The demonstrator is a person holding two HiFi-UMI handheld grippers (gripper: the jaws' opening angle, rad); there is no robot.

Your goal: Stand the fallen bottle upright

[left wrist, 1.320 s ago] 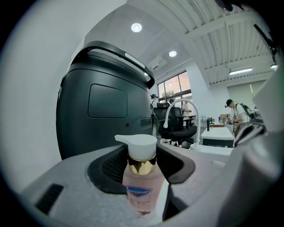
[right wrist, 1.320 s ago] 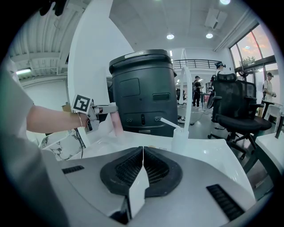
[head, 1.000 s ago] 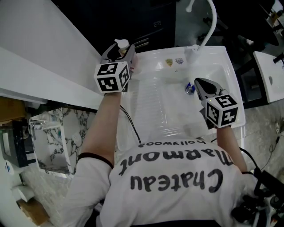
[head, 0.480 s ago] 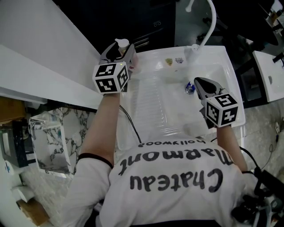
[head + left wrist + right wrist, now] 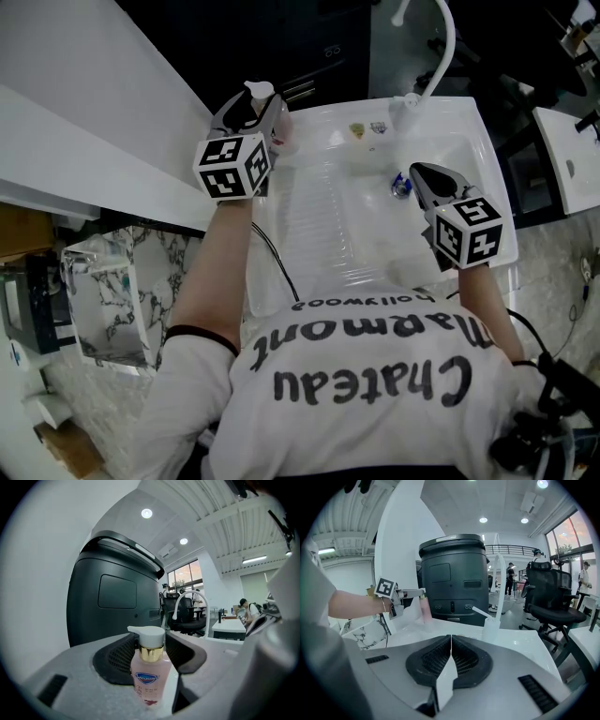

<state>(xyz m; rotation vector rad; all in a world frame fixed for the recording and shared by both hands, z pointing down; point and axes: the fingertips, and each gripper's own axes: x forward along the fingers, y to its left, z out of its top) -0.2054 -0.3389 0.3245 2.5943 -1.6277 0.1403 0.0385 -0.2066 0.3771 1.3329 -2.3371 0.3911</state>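
Observation:
A small pink soap bottle (image 5: 149, 672) with a gold collar and a white pump cap stands upright between the jaws of my left gripper (image 5: 150, 656), which is shut on its body. In the head view the bottle (image 5: 261, 93) shows above the left gripper (image 5: 260, 114) at the sink's back left corner. The right gripper view shows the bottle (image 5: 424, 609) upright; whether its base touches the sink I cannot tell. My right gripper (image 5: 419, 172) hovers over the basin at the right, jaws shut with nothing between them (image 5: 450, 644).
The white sink (image 5: 323, 239) has a ribbed drainboard on the left and a basin on the right. A curved white faucet (image 5: 442, 47) rises at the back. A small blue object (image 5: 401, 186) lies in the basin. A dark bin (image 5: 454, 573) stands behind the sink.
The left gripper with the bottle has drifted very slightly to the left. The right gripper has not moved.

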